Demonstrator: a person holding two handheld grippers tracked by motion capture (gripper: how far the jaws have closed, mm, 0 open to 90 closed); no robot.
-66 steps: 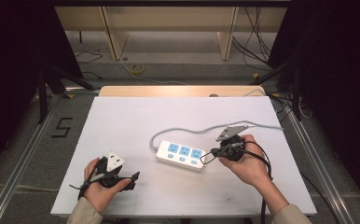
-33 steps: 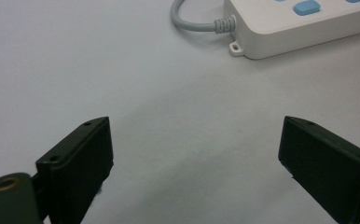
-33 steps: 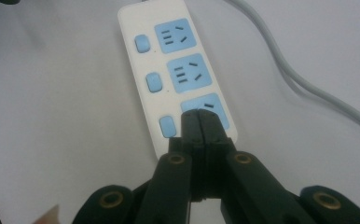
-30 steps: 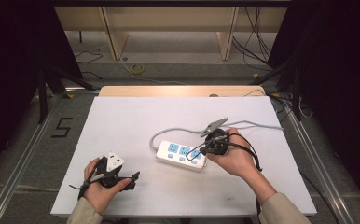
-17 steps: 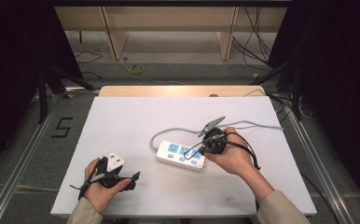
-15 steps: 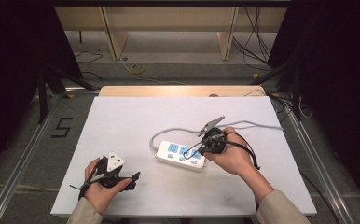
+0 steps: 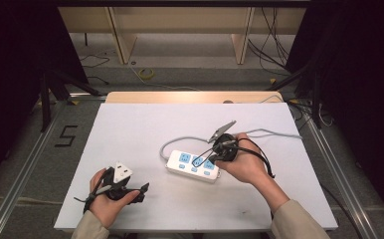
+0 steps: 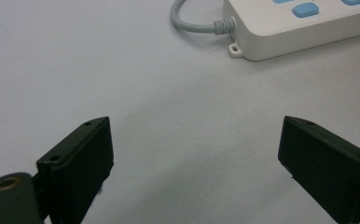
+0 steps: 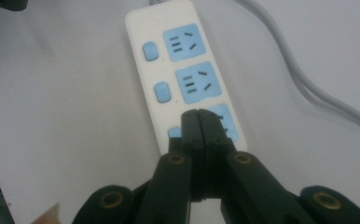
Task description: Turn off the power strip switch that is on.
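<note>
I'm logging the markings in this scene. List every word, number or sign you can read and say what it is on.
"5": a black figure on the grey floor, left of the table.
The power strip shows no readable word or brand; its blue sockets and blue switches are unlabelled.
The black fingers of the left gripper carry no text.

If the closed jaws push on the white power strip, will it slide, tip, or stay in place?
The power strip lies flat and low on the smooth table, so it would probably slide rather than tip. Its hard plastic body looks stiff and light. The grey cable curves loosely and may drag or swing the strip slightly.
</note>
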